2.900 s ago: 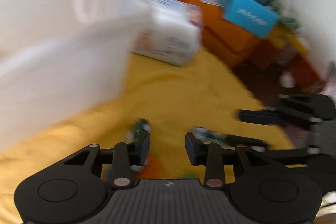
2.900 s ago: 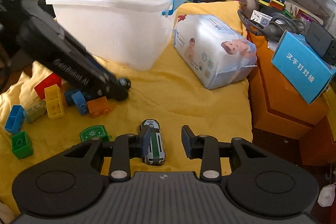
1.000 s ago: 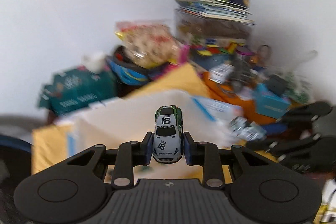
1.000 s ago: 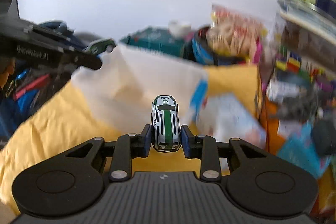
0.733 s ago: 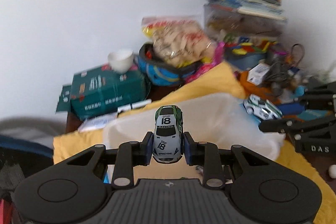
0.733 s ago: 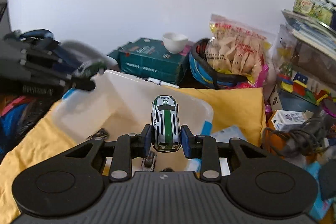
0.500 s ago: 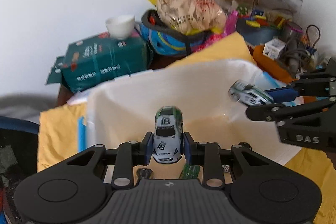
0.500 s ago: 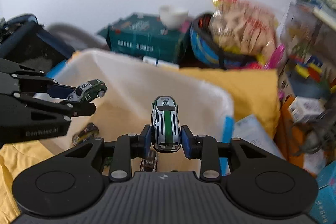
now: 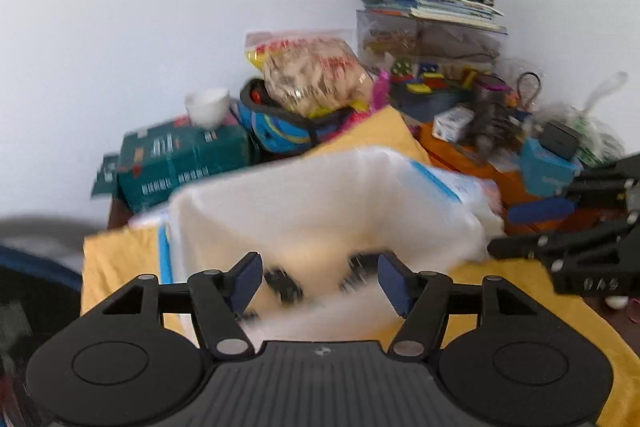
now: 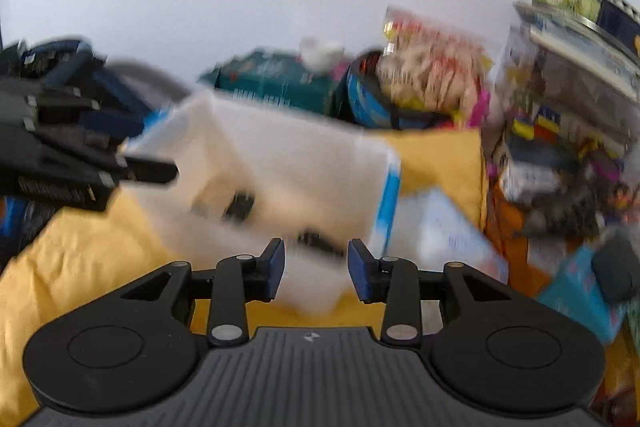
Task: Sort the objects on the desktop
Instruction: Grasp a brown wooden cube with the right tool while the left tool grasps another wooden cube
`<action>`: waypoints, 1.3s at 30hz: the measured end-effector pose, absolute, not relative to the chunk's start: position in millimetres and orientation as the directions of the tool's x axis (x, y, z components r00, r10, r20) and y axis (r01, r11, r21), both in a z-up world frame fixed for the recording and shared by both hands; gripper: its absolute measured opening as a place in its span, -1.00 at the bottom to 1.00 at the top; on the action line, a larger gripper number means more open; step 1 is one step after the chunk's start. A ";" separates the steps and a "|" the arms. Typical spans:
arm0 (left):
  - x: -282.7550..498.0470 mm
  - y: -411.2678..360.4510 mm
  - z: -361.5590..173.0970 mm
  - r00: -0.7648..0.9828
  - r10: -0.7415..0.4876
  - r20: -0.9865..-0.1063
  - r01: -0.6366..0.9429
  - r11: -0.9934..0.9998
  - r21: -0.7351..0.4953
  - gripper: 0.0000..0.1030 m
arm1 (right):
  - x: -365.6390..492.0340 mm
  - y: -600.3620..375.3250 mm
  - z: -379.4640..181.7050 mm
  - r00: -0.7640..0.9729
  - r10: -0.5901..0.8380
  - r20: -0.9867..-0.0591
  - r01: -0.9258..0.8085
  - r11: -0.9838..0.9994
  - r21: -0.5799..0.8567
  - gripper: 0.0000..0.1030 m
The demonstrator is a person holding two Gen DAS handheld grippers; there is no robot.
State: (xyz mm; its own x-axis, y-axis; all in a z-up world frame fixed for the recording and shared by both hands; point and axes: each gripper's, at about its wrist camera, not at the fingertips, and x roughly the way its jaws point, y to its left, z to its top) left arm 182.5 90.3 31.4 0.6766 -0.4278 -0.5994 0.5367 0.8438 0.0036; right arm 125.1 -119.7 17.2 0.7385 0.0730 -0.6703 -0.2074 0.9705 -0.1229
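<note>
Release step, both sides over the white bin [image 9: 320, 195]. Left gripper [image 9: 318, 281] has its jaws opening, already wide, nothing between the pads; right gripper [image 10: 316, 269] is also opening, narrower gap, nothing held there either. Both frames are motion-blurred, so the bin contents read only as dark smears: a few small dark shapes [image 9: 286, 285] low inside the bin in the left view, and similar ones [image 10: 240, 205] in the right view; my guess is toy cars, can't confirm or count. The bin sits on the yellow cloth [image 10: 80, 251] with the teal box [image 9: 180, 159] and snack bag [image 9: 312, 71] behind it. Right gripper shows at the right edge of the left view, beside the bin's rim. Judgement: drop is effectively done for this pair. The next move calls for lifting both tools clear of the rim, then going to whatever loose items remain on the cloth; none visible from here.
</note>
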 end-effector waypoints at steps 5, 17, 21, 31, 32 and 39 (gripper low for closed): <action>140.7 92.0 -16.3 0.586 -0.383 -0.714 0.511 0.859 -0.042 0.31 | 88.3 -123.9 -28.7 0.650 0.099 -0.754 -0.276 0.954 -0.113 -0.27; 49.2 83.8 -72.2 0.454 -0.292 -0.842 0.347 0.928 -0.135 0.31 | 28.0 -141.9 -70.0 0.546 0.219 -0.809 -0.450 0.891 -0.062 -0.27; 28.0 69.0 -74.3 0.467 -0.276 -0.840 0.335 0.935 -0.121 0.31 | 8.0 -146.0 -75.6 0.543 0.249 -0.802 -0.495 0.866 -0.066 -0.27; 21.1 39.5 -67.3 0.526 -0.250 -0.813 0.326 0.942 -0.079 0.31 | -18.2 -155.2 -94.7 0.489 0.283 -0.825 -0.545 0.838 -0.036 -0.26; 22.7 35.8 -68.7 0.524 -0.242 -0.816 0.334 0.940 -0.065 0.30 | -17.3 -155.3 -98.6 0.487 0.276 -0.829 -0.541 0.840 -0.038 -0.26; 54.4 25.9 -68.7 0.525 -0.236 -0.817 0.382 0.924 -0.021 0.29 | -9.6 -158.6 -109.1 0.465 0.256 -0.848 -0.504 0.863 -0.015 -0.37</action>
